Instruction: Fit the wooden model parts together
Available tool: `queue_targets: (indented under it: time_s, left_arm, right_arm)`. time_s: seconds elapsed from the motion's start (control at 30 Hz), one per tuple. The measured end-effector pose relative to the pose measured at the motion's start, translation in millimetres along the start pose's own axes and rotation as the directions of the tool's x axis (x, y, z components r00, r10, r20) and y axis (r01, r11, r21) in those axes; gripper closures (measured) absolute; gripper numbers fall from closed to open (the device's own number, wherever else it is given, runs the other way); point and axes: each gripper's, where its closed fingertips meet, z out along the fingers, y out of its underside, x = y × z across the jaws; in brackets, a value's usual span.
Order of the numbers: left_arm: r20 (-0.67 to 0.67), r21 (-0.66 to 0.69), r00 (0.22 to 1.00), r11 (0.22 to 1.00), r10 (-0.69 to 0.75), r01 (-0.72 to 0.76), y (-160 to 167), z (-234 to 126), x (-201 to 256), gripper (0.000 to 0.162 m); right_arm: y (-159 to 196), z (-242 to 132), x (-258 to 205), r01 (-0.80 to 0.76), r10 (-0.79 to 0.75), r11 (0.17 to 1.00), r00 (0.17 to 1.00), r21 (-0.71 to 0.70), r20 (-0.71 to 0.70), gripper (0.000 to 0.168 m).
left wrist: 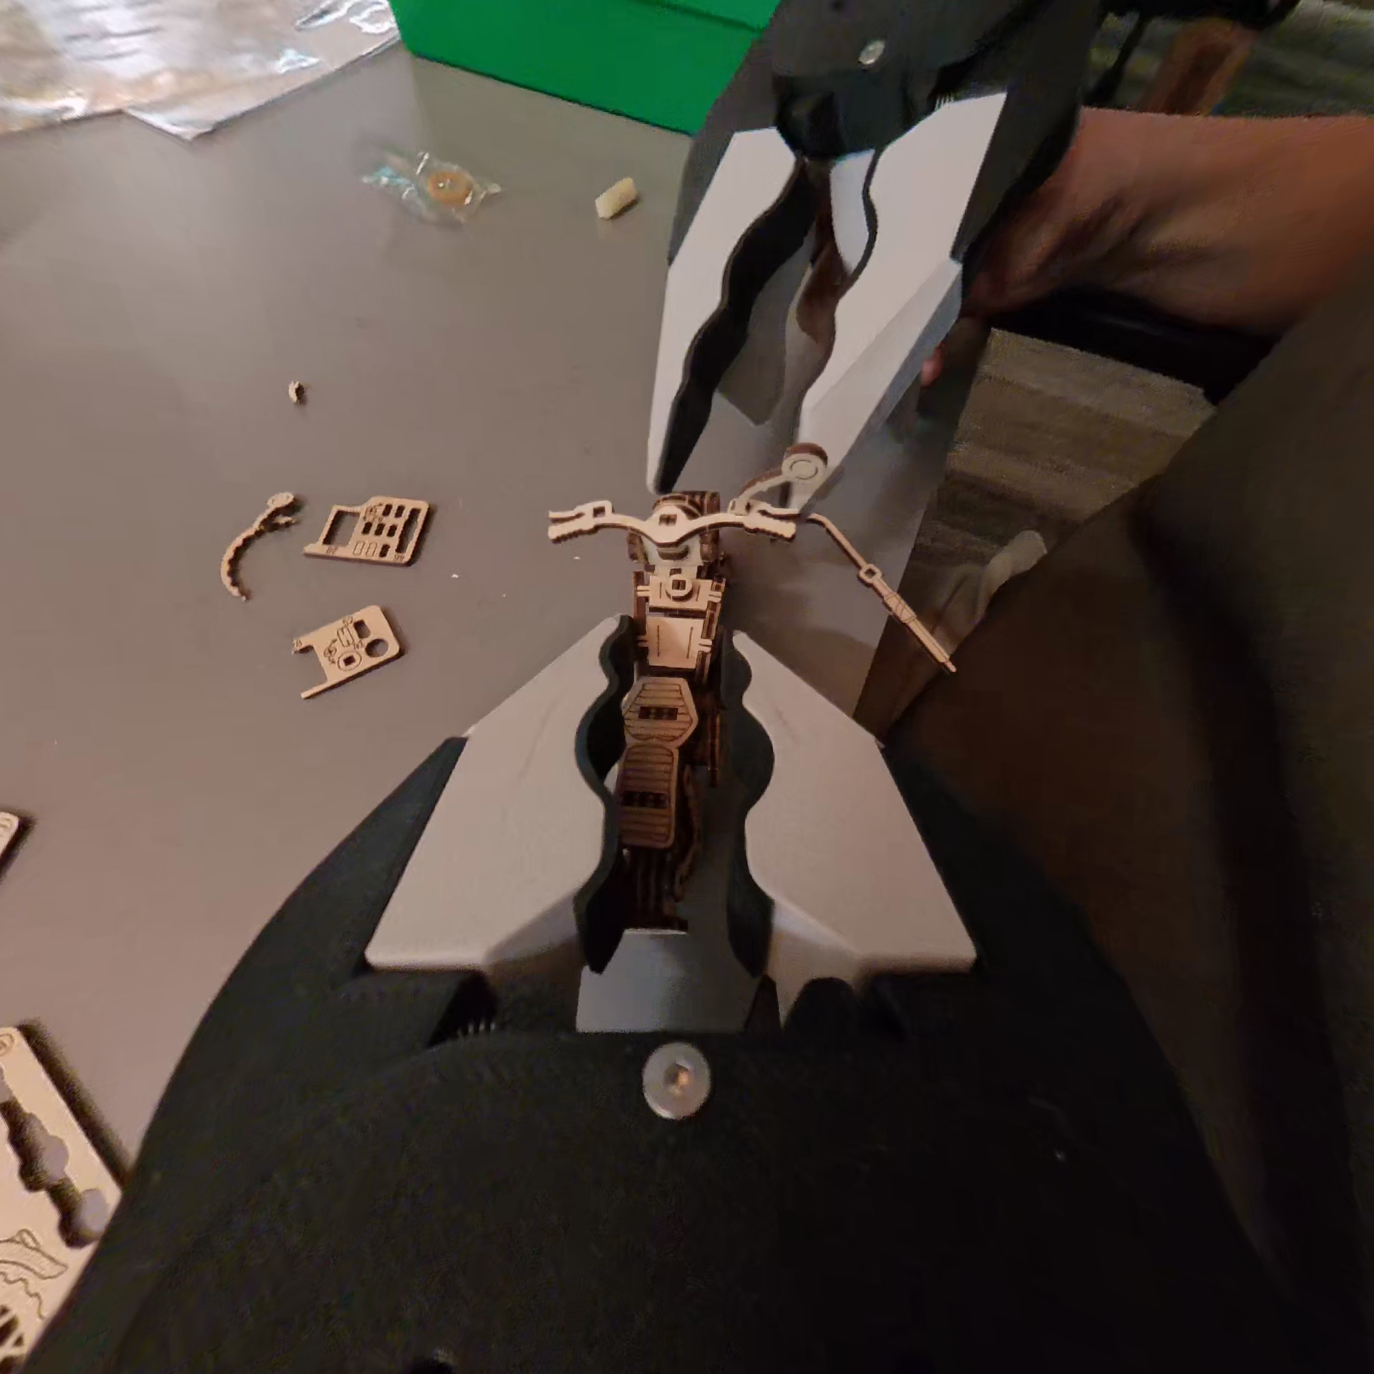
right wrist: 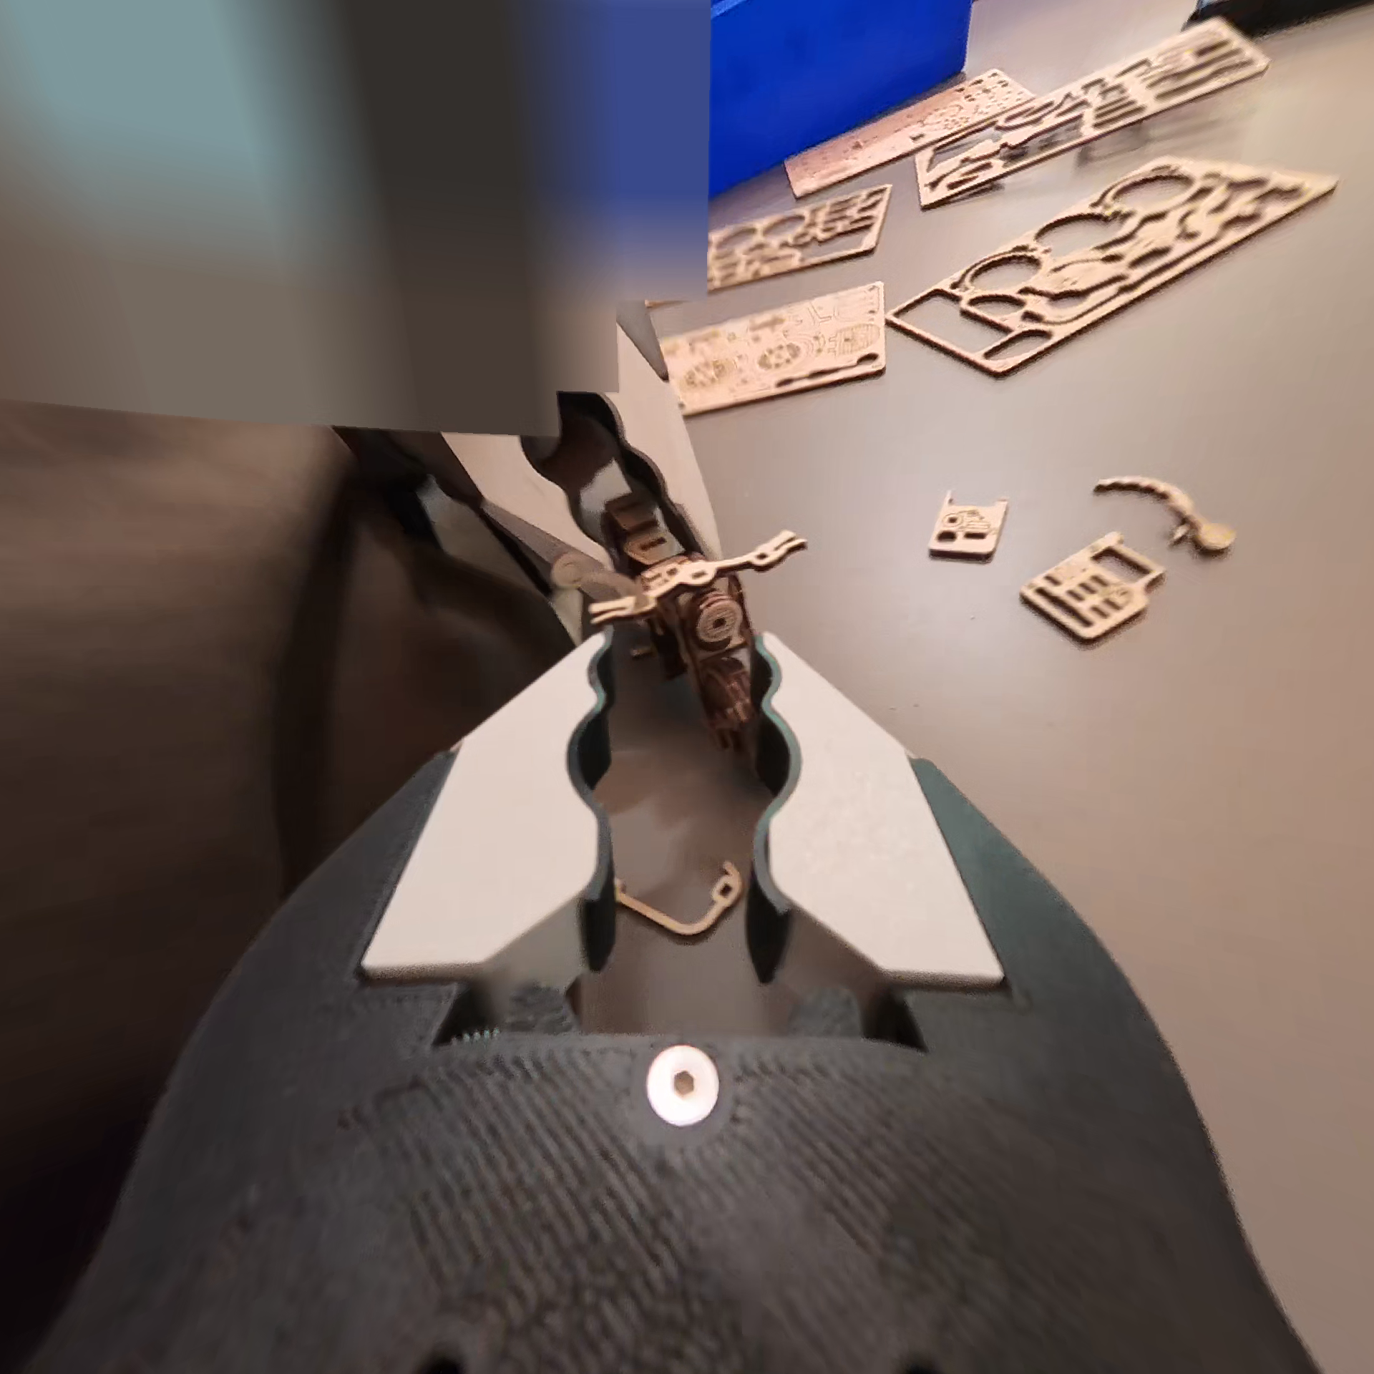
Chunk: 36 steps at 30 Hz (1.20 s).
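Your left gripper (left wrist: 673, 669) is clamping the wooden motorcycle model (left wrist: 673, 714) by its body, seat and tank lying between the wavy pads, handlebars (left wrist: 669, 520) sticking out past the fingertips above the grey table (left wrist: 186, 334). In the right wrist view the same model (right wrist: 691, 632) is hanging nose-down out of that gripper, front wheel toward you.

Your right gripper (right wrist: 680, 647) is standing partly open, jaws apart with a clear gap between them. Its fingertips are flanking the model's front end; whether the pads are touching the wood, you cannot tell. A thin curved wooden strip (right wrist: 684, 903) is lying across the gap deep between its fingers, apparently resting there rather than pinched.

In the left wrist view that gripper (left wrist: 732, 491) is reaching in from above, one tip right behind the round mirror piece (left wrist: 803, 467) at the handlebar.

Loose parts are lying on the table: a curved piece (left wrist: 253, 543), a gridded plate (left wrist: 369, 529), a notched plate (left wrist: 348, 649). Punched-out sheets (right wrist: 1100, 268) are lying near a blue box (right wrist: 833, 89); a green box (left wrist: 580, 52) is sitting at the far edge.
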Motion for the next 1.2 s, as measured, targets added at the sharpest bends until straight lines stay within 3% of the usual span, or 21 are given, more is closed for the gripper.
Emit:
queue_targets:
  time_s: [0.13, 0.37, 0.73, 1.2]
  left_arm:
    - [-0.026, 0.008, 1.000, 1.000, 0.010, -0.009, -0.7, 0.1, 5.9, 0.144]
    - [-0.046, 0.007, 0.999, 1.000, 0.005, -0.004, -0.2, 0.9, 8.7, 0.143]
    - [-0.075, 0.041, 0.997, 0.999, -0.030, 0.033, -5.3, 3.8, 7.5, 0.136]
    - [-0.087, 0.038, 0.996, 0.999, 0.001, 0.002, -5.2, 5.7, 10.9, 0.142]
  right_arm:
    - [9.6, 6.1, 4.4, 0.133, -0.139, 0.988, 0.987, -0.073, -0.081, 0.133]
    - [16.9, 11.9, 3.6, 0.222, -0.237, 0.966, 0.965, -0.133, -0.110, 0.143]
    - [18.1, 10.6, 5.7, 0.229, -0.245, 0.964, 0.963, -0.133, -0.115, 0.146]
    - [18.5, 9.7, 7.3, 0.220, -0.235, 0.967, 0.966, -0.131, -0.108, 0.146]
